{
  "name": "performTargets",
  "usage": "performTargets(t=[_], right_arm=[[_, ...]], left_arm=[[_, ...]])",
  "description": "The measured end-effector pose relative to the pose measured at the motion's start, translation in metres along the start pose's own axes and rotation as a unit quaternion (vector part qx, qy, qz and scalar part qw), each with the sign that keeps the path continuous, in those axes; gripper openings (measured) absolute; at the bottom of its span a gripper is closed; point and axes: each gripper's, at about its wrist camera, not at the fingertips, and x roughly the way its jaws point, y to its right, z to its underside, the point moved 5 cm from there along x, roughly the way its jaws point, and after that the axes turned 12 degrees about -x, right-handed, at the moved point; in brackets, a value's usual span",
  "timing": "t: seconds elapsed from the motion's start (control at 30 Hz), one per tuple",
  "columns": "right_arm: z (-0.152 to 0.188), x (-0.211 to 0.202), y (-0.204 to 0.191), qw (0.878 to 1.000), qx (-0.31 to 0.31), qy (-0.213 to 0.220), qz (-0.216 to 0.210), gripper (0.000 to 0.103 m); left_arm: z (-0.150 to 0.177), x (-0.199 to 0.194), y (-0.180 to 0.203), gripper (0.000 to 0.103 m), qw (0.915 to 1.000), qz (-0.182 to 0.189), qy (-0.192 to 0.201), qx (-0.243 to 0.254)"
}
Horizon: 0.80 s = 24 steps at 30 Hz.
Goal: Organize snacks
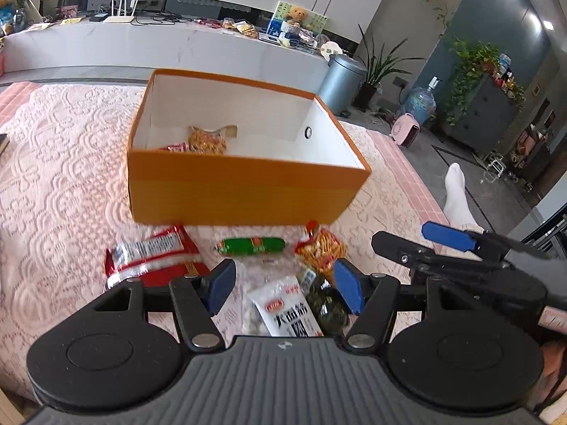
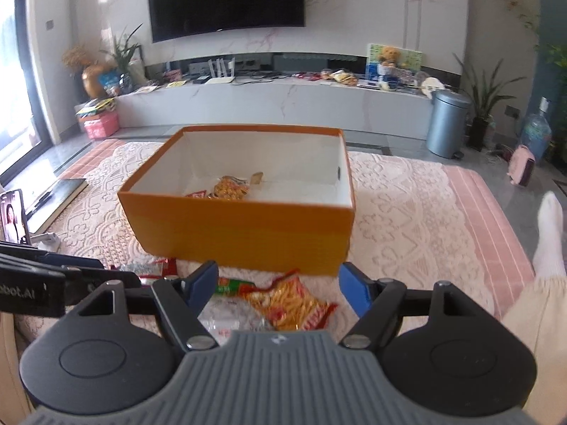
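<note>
An open orange box (image 1: 244, 191) stands on the pink lace mat. A yellow snack bag (image 1: 207, 140) and a red packet (image 1: 173, 147) lie inside it. Loose in front of the box are a red packet (image 1: 152, 255), a green sausage (image 1: 251, 246), an orange snack bag (image 1: 320, 248), a white packet (image 1: 287, 310) and a dark green packet (image 1: 327, 306). My left gripper (image 1: 283, 288) is open over the white packet and holds nothing. My right gripper (image 2: 278, 288) is open above the orange snack bag (image 2: 287, 304), near the box (image 2: 241, 233), with nothing gripped. It also shows at the right (image 1: 421, 239).
A person's white-socked foot (image 2: 549, 233) rests on the mat at the right. A phone on a stand (image 2: 12, 217) sits at the left edge. A grey bin (image 2: 446, 124) and a long white console (image 2: 283, 102) stand beyond the mat.
</note>
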Motion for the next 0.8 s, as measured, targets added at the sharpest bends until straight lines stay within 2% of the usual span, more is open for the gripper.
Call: performTargets(t=[0.13,0.2,0.5,0.8], right_arm=[[0.029,-0.003,0.001,0.999,0.019,0.006,0.045,0.073],[0.04,0.0,0.0,0.998,0.016,-0.003,0.053,0.072],[0.068,0.018,-0.002,0.998,-0.002,-0.047,0.033,0.058],[0.078,0.033,-0.006,0.998,-0.002,-0.063,0.009,0.057]], left_arm=[[0.017,0.005,-0.003,0.075,0.9997,0.012,-0.011,-0.02],[0.022,0.009,-0.003,0.075,0.9994,0.017,-0.016,-0.024],[0.033,0.026,-0.007,0.074,0.9981,-0.002,-0.046,-0.04],[0.047,0.06,-0.002,0.074,0.9946,-0.028,-0.094,-0.034]])
